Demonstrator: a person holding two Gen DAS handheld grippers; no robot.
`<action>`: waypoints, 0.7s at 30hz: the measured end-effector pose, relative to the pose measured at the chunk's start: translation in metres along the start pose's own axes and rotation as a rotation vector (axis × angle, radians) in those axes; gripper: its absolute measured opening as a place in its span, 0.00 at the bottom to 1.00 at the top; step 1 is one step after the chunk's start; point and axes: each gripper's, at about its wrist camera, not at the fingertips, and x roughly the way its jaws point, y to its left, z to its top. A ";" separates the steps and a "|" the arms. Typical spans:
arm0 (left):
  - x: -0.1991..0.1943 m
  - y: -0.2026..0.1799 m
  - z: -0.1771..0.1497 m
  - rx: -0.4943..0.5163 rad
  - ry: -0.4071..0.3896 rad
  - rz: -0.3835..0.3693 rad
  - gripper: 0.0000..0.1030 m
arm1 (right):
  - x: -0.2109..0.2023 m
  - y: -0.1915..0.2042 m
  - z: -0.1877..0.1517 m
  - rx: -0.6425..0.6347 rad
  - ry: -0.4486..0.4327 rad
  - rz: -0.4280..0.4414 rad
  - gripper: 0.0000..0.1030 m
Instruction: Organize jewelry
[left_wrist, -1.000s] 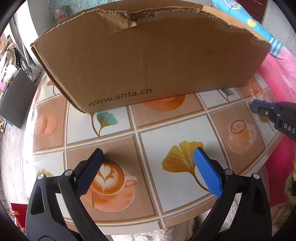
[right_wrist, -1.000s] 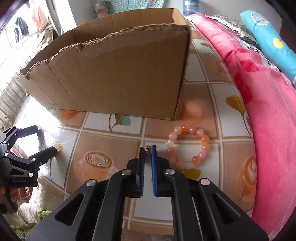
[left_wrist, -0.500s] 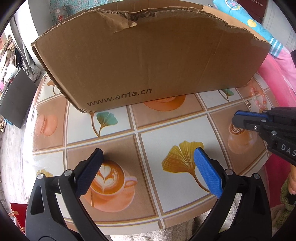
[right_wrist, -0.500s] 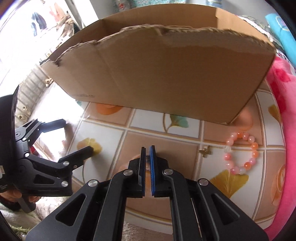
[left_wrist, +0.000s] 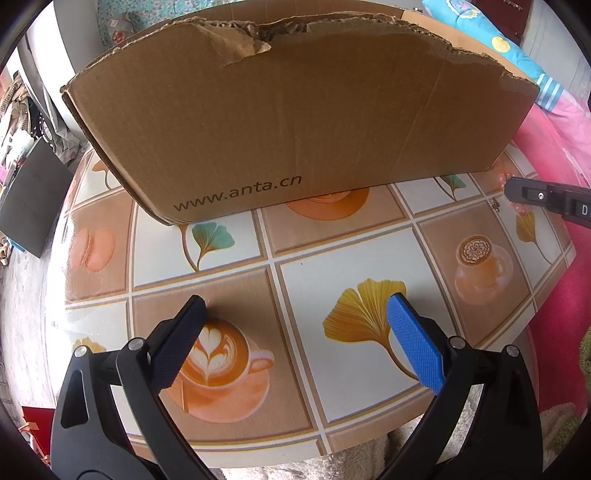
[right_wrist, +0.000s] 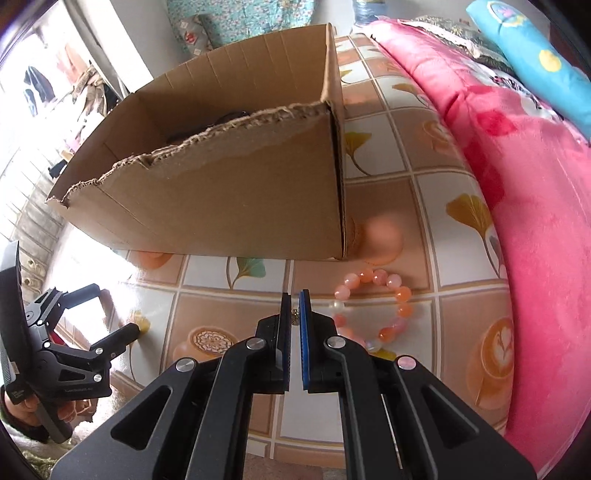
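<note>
I take the torn brown cardboard box (right_wrist: 236, 192) printed with a web address as my landmark. The pink and orange beaded bracelet (right_wrist: 373, 310) lies flat as a ring on the tiled tablecloth (right_wrist: 436, 206), just in front of the box's near right corner. Beside the ring's left edge sits a small gold charm (right_wrist: 295, 316), and I can't tell whether it is joined to the beads.

My right gripper (right_wrist: 294, 295) hovers over that spot, its jaws all but closed with only a thin slit between them, and I judge they hold nothing; the charm shows through the slit, seemingly below the tips. The bracelet lies just right of those tips, close by. A ring has no long axis, so I would straddle one side of the bead string.

My left gripper (left_wrist: 295, 314) stands wide open and empty in front of the box's long printed wall, well away from the bracelet, so the right hand is plainly nearer
</note>
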 end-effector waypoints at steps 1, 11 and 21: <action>0.000 -0.001 0.000 -0.001 0.001 0.000 0.92 | 0.003 0.002 -0.001 -0.001 0.005 0.005 0.05; 0.002 0.000 0.002 -0.003 0.005 0.001 0.92 | 0.022 0.005 0.007 -0.019 0.005 -0.048 0.04; 0.002 0.000 0.003 -0.002 0.006 0.001 0.92 | 0.032 0.036 0.000 -0.003 0.052 0.211 0.05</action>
